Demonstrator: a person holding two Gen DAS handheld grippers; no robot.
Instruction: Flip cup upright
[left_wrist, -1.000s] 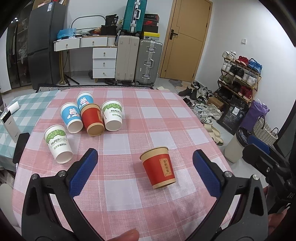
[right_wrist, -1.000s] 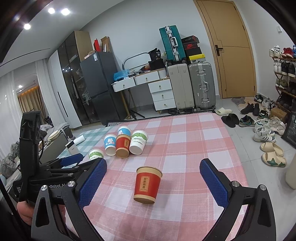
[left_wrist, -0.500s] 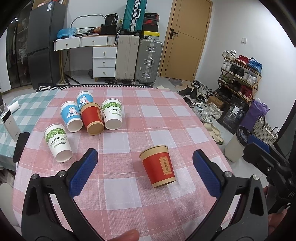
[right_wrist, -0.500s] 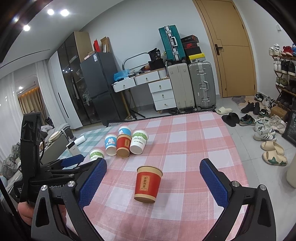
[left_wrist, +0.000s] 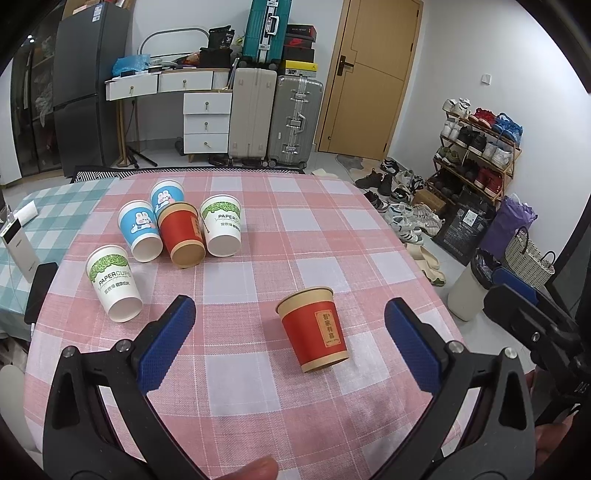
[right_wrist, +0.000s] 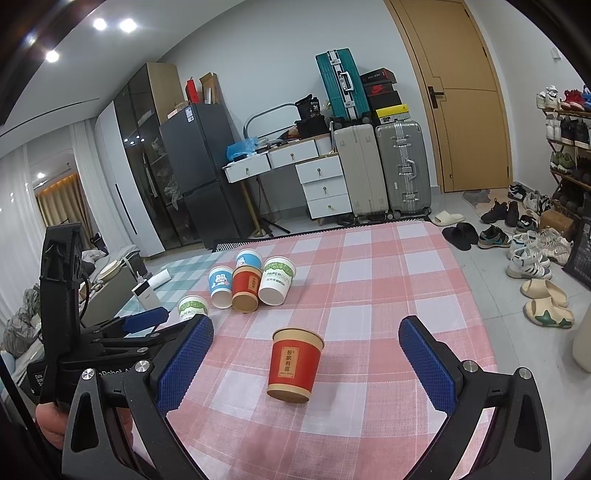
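Observation:
A red paper cup (left_wrist: 313, 332) (right_wrist: 293, 363) with gold lettering stands upright, mouth up, on the pink checked tablecloth (left_wrist: 236, 387) near the table's middle. My left gripper (left_wrist: 288, 302) is open, its blue pads (left_wrist: 166, 343) spread wide; the cup stands a little beyond the tips, nothing between them. My right gripper (right_wrist: 306, 323) is open too, the same cup ahead of its gap. Each gripper shows at the edge of the other's view: the right one (left_wrist: 524, 325), the left one (right_wrist: 144, 321).
Several more paper cups lie tipped over at the far left of the table: two blue (left_wrist: 142, 230), one red (left_wrist: 183, 236), two white with green print (left_wrist: 221, 230) (left_wrist: 112, 282). A power bank (left_wrist: 18, 247) rests on a teal checked table. Suitcases, drawers and shoe racks stand beyond.

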